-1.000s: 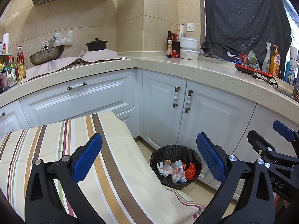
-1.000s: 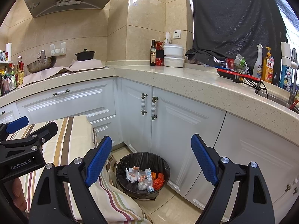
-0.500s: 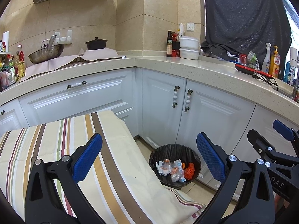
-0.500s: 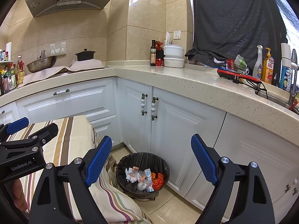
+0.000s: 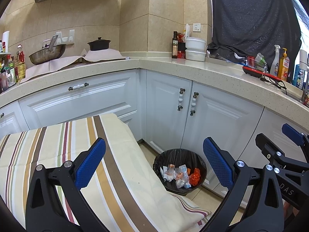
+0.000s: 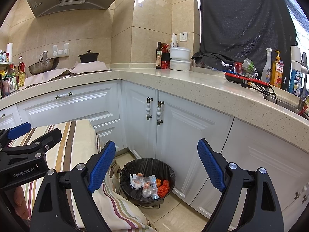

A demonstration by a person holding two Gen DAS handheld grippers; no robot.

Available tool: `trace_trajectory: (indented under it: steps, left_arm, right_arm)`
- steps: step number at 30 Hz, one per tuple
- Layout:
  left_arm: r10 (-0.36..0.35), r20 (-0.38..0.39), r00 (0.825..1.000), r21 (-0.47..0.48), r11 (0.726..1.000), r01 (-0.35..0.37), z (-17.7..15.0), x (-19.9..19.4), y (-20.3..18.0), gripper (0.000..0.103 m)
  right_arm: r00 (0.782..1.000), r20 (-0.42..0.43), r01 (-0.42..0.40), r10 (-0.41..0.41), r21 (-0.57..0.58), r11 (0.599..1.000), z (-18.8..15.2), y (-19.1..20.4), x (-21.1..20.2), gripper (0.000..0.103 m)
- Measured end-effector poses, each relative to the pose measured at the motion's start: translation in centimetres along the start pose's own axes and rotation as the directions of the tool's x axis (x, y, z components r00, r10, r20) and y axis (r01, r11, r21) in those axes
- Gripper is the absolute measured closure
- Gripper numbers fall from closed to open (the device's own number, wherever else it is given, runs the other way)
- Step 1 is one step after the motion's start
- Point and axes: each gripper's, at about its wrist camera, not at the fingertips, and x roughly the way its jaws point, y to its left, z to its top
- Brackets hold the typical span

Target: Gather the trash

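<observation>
A black-lined trash bin stands on the floor by the white corner cabinets. Inside it lie crumpled wrappers, clear, white and orange-red. My left gripper hangs open above the striped table's right edge, nothing between its blue pads. My right gripper is open too, held above and short of the bin, with nothing in it. Each gripper shows at the edge of the other's view: the right one and the left one.
A table under a striped cloth stands left of the bin, its cloth hanging to the floor. White cabinets carry a speckled counter with wok, pot, bottles, white containers and a red appliance. A hand holds the left gripper.
</observation>
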Motion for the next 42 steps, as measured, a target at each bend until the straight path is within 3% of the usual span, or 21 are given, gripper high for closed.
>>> trace_trajectory:
  steps: [34, 42]
  left_arm:
    - [-0.026, 0.02, 0.999, 0.001, 1.0, 0.026, 0.2, -0.17, -0.63, 0.005]
    - [-0.001, 0.055, 0.998, 0.012, 1.0, 0.0, 0.37, -0.35, -0.78, 0.005]
  right_arm:
    - [1.0, 0.004, 0.0, 0.0, -0.006, 1.0, -0.03, -0.29, -0.13, 0.019]
    - [1.0, 0.003, -0.007, 0.007, -0.011, 1.0, 0.02, -0.22, -0.16, 0.019]
